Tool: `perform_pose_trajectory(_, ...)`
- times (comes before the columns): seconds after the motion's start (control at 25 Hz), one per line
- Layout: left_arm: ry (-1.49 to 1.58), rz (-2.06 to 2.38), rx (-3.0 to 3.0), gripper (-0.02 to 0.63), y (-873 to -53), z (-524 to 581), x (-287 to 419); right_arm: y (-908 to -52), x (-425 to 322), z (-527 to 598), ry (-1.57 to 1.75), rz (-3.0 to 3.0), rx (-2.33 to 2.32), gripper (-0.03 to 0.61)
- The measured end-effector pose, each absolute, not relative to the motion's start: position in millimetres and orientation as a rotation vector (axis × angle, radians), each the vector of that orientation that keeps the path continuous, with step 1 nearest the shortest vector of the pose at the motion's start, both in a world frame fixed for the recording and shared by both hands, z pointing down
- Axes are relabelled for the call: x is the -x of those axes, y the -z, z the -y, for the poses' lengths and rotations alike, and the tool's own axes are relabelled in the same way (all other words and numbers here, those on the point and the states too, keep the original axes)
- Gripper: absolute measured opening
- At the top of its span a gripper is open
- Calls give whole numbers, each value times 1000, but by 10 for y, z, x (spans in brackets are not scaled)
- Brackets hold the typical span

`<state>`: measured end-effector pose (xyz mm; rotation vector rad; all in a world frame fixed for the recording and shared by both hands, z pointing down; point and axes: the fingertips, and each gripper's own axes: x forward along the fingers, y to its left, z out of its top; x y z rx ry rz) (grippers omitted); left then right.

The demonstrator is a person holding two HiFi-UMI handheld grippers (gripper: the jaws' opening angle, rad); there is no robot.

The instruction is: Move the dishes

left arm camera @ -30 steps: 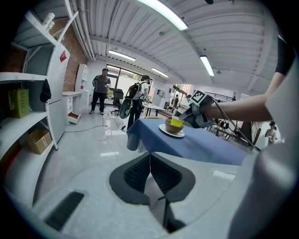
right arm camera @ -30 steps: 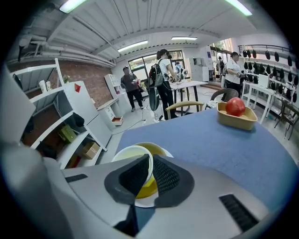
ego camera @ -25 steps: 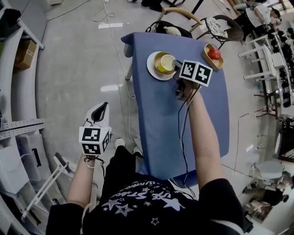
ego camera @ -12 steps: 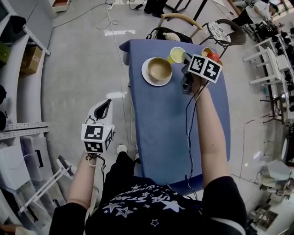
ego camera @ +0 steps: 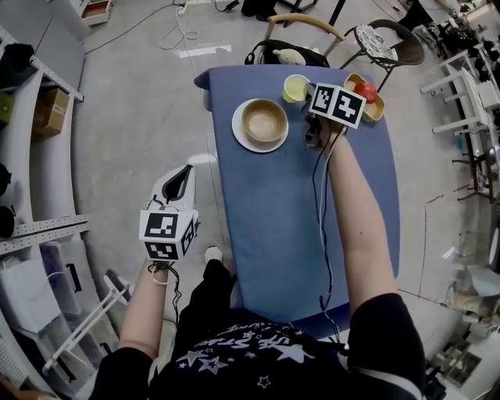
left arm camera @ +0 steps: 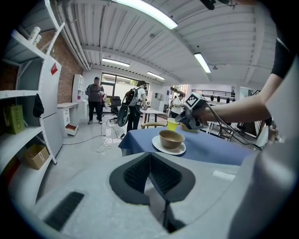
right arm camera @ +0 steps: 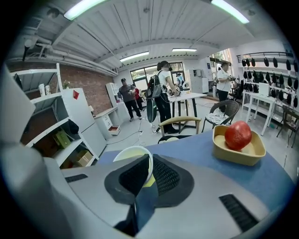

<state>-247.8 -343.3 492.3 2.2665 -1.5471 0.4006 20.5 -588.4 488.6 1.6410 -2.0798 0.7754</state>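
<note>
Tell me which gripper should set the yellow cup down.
Right. The right gripper is shut on the rim of the cup above the far end of the table; the left gripper is shut, empty, beside the table over the floor.

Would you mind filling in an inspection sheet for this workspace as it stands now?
Surface: blue table, with the dishes grouped at its far end.
Job's things: tan bowl standing on a white plate; yellow cup beside them; yellow dish holding a red apple.
Clutter: nothing seen on the table.
Grippers: right gripper shut on the cup's rim; left gripper shut and empty, over the floor left of the table.
Cables: black cable runs from the right gripper along the arm; loose cable on the floor.
Surroundings: chairs behind the table, shelves at left, people standing in the background.
</note>
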Motion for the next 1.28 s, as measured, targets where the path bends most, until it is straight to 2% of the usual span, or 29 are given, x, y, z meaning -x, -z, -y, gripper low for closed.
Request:
perform_pose_trajectory(0.56,-421,1543,-2263,21,-4989,3673,2537,-5059,-168,5954,-735,2036,-1596,37)
perform_pose_trajectory(0.96,-401,1563,-2252,21,-4927,3666,2586,-4854,-166,5867,-704,2088,-1603,123)
perform_pose_trajectory(1.28,-359,1600,-2267,20,-4721,3643,2603,-4532,-161,5546,-677,2151,-1598,133)
